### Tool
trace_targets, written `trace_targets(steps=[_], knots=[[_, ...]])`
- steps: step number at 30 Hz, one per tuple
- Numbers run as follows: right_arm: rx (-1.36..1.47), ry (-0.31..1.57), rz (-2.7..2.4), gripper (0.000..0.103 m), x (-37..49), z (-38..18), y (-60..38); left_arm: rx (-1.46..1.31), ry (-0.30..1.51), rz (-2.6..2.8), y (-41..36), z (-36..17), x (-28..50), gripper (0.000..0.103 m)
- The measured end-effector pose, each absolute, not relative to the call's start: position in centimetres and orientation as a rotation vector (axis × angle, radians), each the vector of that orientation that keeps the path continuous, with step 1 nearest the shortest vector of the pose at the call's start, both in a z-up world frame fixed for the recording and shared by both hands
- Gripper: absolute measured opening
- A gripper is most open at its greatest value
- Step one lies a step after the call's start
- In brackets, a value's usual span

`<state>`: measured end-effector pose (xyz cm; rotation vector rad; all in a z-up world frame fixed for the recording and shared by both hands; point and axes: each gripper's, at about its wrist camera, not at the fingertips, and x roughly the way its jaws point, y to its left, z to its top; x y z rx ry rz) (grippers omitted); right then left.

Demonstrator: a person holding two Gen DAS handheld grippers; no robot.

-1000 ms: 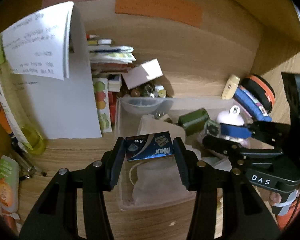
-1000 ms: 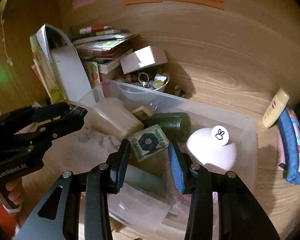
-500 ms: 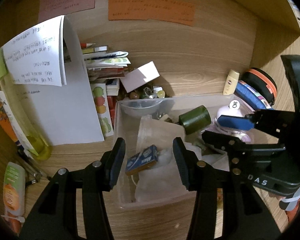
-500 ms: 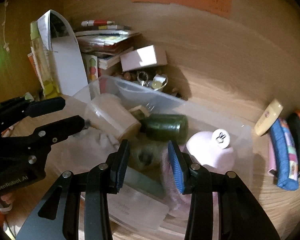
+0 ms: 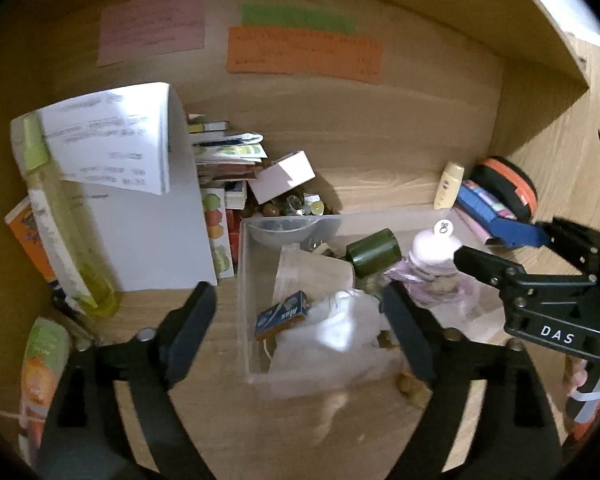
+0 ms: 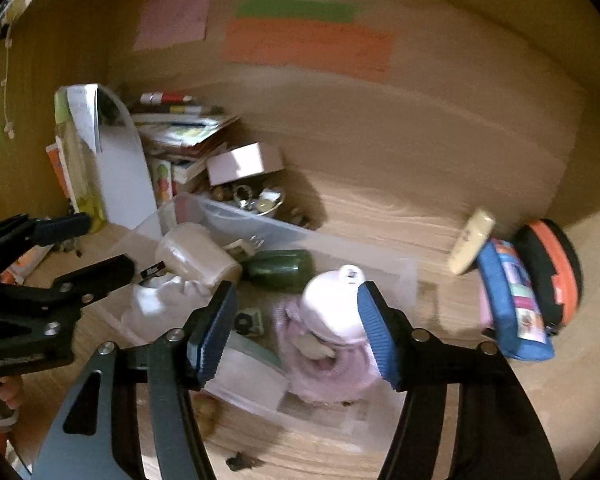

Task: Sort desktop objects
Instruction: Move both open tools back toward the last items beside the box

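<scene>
Hovering over clear bin [image 5: 246, 280], both claws gaping empty: left claw [image 5: 296, 328], right claw [image 6: 296, 328]; next pick, approach from above.

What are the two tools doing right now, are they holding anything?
Left tool: open, holding nothing, above the clear bin.
Right tool: open, holding nothing, above the pink bottle in the bin.

Pink note [image 5: 152, 26], green strip [image 5: 298, 18], orange sheet [image 5: 304, 55] upper centre of frame. Dark green jar [image 5: 373, 252], blue box [image 5: 282, 314] in clear bin [image 5: 242, 300]. Blue patterned pouch [image 6: 514, 300], black-orange case [image 6: 552, 276] right. Blue ribbed pads [image 6: 374, 332].
</scene>
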<state>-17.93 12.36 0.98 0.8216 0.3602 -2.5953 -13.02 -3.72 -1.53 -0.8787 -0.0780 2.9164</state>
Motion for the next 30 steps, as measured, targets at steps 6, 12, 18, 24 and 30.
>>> trace_targets(steps=[6,12,18,24,30], knots=[[0.893,0.302,-2.611,0.061,-16.3,0.3,14.5,-0.867,-0.177,2.927,-5.1,-1.3,-11.0,0.097],[0.961,0.288,-2.605,0.061,-14.3,-2.0,15.7,-0.942,-0.185,2.909,-5.4,-3.0,-10.2,0.097],[0.961,0.325,-2.592,0.061,-11.8,-3.1,15.6,-0.962,-0.134,2.886,-4.5,-4.1,-8.9,0.097],[1.026,0.33,-2.519,0.06,-10.9,-5.1,15.1,-1.002,-0.077,2.865,-3.5,-5.5,-8.2,0.097],[1.125,0.367,-2.404,0.037,-11.5,-7.9,13.7,-1.096,-0.037,2.834,-2.7,-7.4,-8.3,0.097]])
